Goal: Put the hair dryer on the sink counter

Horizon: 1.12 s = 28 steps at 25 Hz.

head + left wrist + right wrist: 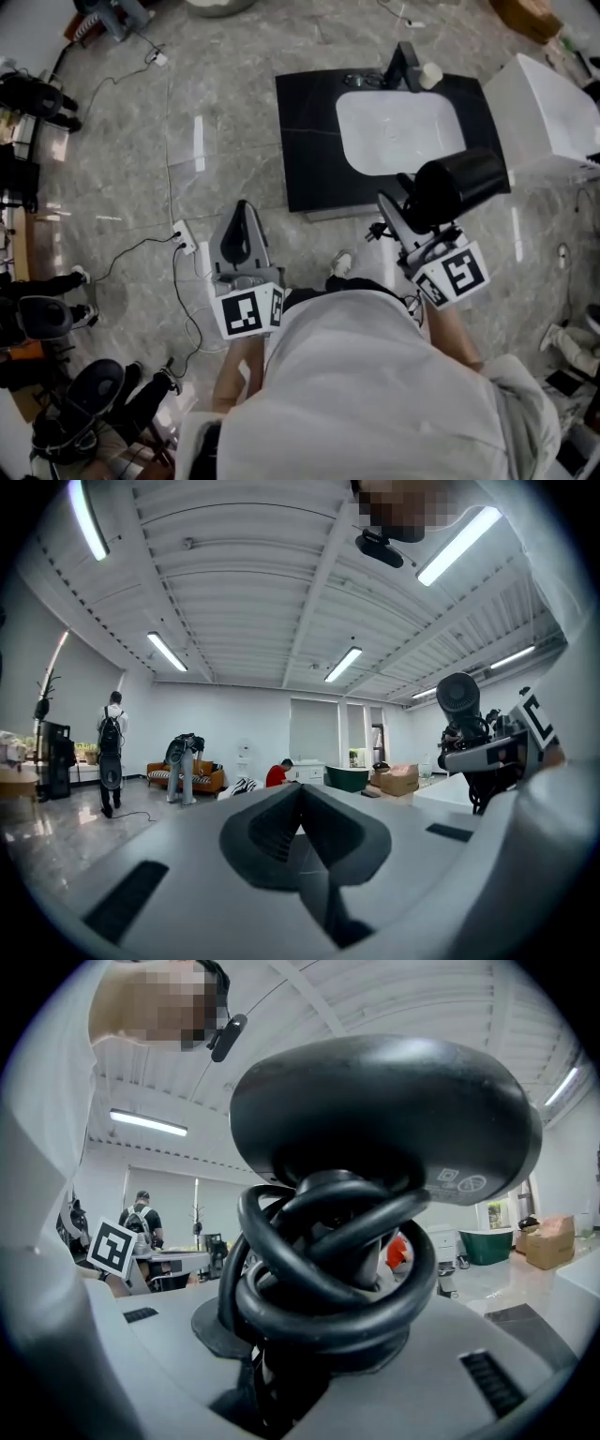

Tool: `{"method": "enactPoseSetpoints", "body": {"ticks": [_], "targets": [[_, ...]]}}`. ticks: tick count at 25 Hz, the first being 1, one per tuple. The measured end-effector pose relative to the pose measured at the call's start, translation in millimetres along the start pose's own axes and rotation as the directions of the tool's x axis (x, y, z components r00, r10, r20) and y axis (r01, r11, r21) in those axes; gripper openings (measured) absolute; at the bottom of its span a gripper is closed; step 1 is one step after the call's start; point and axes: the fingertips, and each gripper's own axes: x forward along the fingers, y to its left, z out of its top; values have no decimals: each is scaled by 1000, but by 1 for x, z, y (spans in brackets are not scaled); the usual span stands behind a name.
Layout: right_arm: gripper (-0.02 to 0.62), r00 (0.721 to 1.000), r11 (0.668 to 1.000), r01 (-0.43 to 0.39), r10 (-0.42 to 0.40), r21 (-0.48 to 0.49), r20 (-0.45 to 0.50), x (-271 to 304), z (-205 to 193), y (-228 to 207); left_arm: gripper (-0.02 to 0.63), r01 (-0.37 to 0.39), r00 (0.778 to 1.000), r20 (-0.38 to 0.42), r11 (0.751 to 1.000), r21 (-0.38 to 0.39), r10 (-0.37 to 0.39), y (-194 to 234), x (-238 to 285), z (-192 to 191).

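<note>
The black hair dryer (459, 183) is held up in my right gripper (410, 214), whose jaws are shut on its handle. Its black cord (328, 1269) is coiled round the handle, and the rounded body (375, 1119) fills the right gripper view. The dryer hangs over the near right corner of the black sink counter (309, 141), which has a white basin (398, 131). My left gripper (242, 225) is out over the floor to the counter's left; it is shut and holds nothing, its pads (281, 822) meeting at the tip. The dryer (459, 700) also shows in the left gripper view.
A black faucet (403, 66) stands at the back of the basin. A white fixture (548, 103) stands right of the counter. A power strip (185, 237) and cables lie on the marble floor at the left. Chairs (89, 394) and people stand around the room's edges.
</note>
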Motion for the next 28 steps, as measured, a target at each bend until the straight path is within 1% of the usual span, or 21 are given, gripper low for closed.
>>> {"method": "enactPoseSetpoints", "body": {"ticks": [5, 10, 14, 19, 23, 28], "targets": [[179, 998, 998, -69, 69, -1, 0, 11, -2, -12, 2, -48, 999, -5, 999, 11, 48, -10, 7, 4], [181, 996, 996, -90, 90, 15, 2, 14, -6, -14, 2, -57, 998, -11, 998, 19, 58, -14, 11, 3], [179, 997, 997, -75, 75, 20, -13, 14, -9, -19, 2, -36, 999, -17, 999, 8, 36, -19, 20, 1], [179, 999, 1000, -31, 31, 4, -22, 17, -9, -23, 2, 15, 1000, -20, 1000, -10, -16, -20, 31, -7], [179, 999, 1000, 12, -12, 15, -31, 26, -9, -21, 2, 49, 999, -5, 999, -12, -49, -6, 43, -2], [179, 998, 999, 31, -30, 15, -55, 48, -13, -16, 2, 60, 998, -3, 998, -21, -60, 17, 57, 0]]}}
